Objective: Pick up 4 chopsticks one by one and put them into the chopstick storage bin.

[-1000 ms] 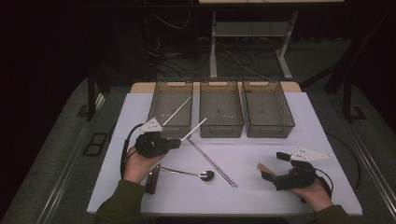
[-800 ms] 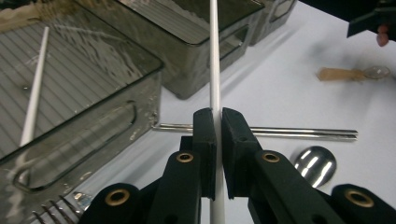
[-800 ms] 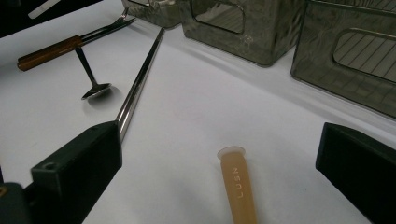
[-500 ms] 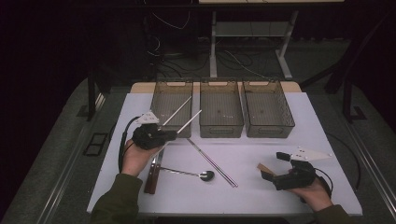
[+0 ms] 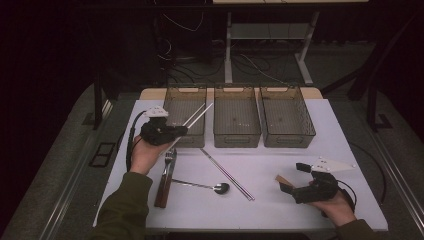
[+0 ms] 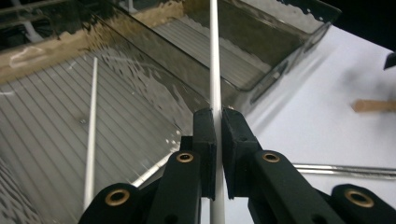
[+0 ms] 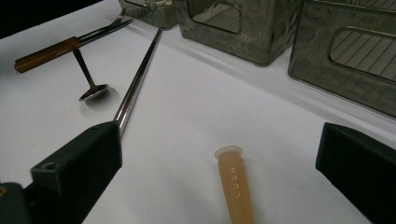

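My left gripper [image 5: 181,131] [image 6: 218,116] is shut on a white chopstick [image 5: 201,114] [image 6: 215,56], which slants up and away over the left bin [image 5: 172,95]. A second white chopstick [image 6: 91,135] leans inside that bin. My right gripper [image 5: 293,177] [image 7: 219,135] rests at the near right of the table, jaws wide open. A tan utensil handle [image 5: 281,179] [image 7: 236,186] lies on the table between its jaws, untouched.
Three smoky clear bins stand in a row at the back: left, middle [image 5: 236,136], right [image 5: 287,140]. On the white table [image 5: 280,160] lie a pair of metal chopsticks [image 5: 227,174] [image 7: 137,84], a spoon [image 5: 202,186] [image 7: 91,88] and a wooden-handled fork [image 5: 167,172] [image 7: 70,44].
My left gripper has carried the white chopstick up and away from the person, so its tip now reaches over the left bin. The right gripper has stayed put.
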